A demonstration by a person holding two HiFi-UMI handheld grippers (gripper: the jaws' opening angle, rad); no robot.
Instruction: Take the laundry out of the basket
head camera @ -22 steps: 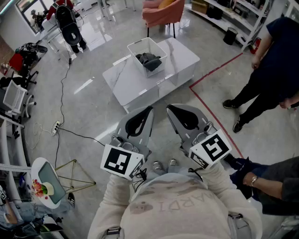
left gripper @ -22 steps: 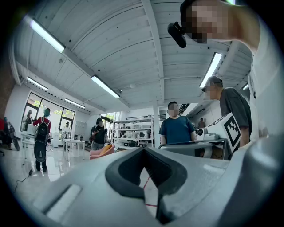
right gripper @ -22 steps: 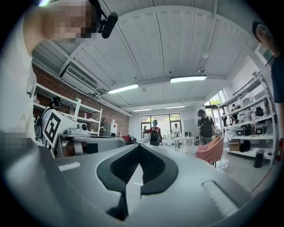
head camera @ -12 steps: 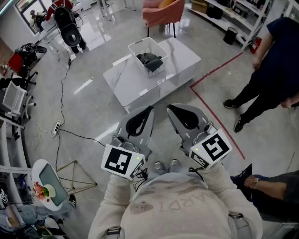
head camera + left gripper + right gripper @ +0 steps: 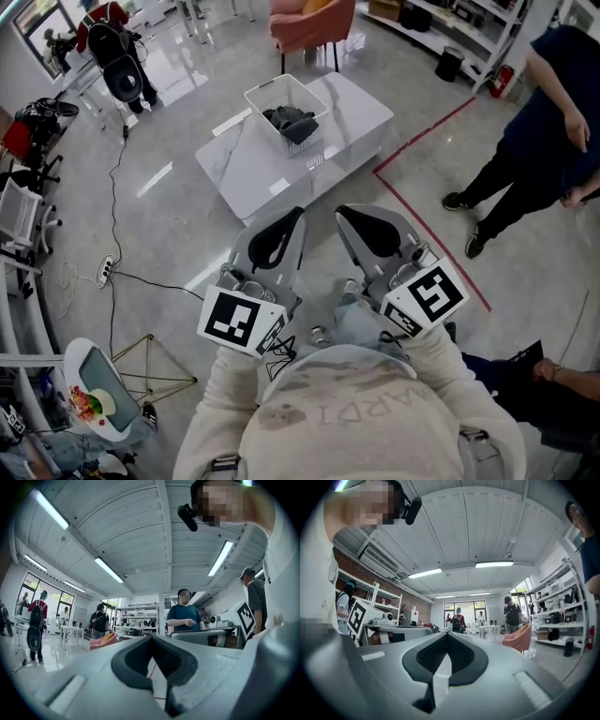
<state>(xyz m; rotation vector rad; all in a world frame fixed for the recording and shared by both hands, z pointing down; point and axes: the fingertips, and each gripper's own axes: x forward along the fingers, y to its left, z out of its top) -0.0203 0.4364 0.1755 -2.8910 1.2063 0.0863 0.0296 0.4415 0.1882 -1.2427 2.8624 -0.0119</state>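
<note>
Grey floor separates the person from the table (image 5: 262,176), where the basket (image 5: 264,85) holds dark laundry (image 5: 289,120). Left gripper (image 5: 296,216) and right gripper (image 5: 343,214), both closed and empty, hang well short of the table, seemingly just being carried towards it.

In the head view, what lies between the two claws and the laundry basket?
Head view: from the left claw and right claw, a strip of grey floor, then bare top of the white table up to the basket.
</note>
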